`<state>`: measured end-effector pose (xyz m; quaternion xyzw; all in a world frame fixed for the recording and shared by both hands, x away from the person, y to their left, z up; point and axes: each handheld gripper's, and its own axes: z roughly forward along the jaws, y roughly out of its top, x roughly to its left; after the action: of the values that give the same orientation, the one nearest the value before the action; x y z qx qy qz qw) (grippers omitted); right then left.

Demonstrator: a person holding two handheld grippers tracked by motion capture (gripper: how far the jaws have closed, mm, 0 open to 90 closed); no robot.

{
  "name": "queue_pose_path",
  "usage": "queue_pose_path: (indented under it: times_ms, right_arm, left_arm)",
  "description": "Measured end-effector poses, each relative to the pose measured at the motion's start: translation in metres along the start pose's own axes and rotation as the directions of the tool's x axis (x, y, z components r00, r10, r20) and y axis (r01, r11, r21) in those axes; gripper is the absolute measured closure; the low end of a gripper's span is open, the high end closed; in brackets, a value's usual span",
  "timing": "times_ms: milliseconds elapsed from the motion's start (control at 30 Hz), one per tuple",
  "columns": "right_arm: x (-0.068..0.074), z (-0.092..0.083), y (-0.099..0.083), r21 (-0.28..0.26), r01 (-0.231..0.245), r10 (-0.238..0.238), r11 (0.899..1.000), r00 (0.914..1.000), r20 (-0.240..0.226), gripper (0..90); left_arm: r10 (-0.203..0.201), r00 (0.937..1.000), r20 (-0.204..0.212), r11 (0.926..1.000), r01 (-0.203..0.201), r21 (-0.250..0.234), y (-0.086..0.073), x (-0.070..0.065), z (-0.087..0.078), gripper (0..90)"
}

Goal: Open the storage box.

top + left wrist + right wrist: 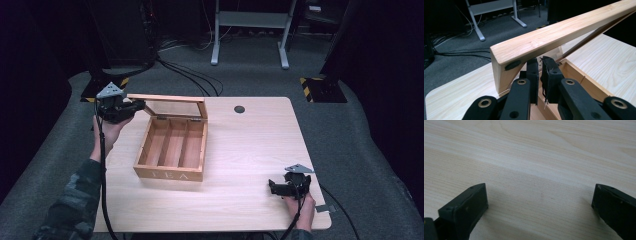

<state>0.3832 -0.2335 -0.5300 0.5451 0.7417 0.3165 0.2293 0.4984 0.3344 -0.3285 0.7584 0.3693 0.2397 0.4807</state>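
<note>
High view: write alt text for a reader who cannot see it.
A wooden tea box sits on a light wooden table, its lid raised, its three compartments empty. The left hand-held gripper is at the lid's corner; the right hand-held gripper rests open near the table's front edge.

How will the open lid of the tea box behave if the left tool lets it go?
The lid looks stiff, a wooden frame around a clear pane. It stands about upright on rear hinges, so it may stay or drop shut. The left tool sits below its corner.
</note>
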Motion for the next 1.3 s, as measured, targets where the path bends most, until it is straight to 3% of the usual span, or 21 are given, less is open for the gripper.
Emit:
queue_pose_path:
  times_ms: [1300]
  right_arm:
    - [-0.0001, 0.0, 0.0, 0.0, 0.0, 0.0, 1.0, 1.0, -0.001, 0.0]
  left_arm:
    - [0.004, 1.0, 0.001, 1.0, -0.004, 0.004, 0.0003, 0.0, 0.0, 83.8]
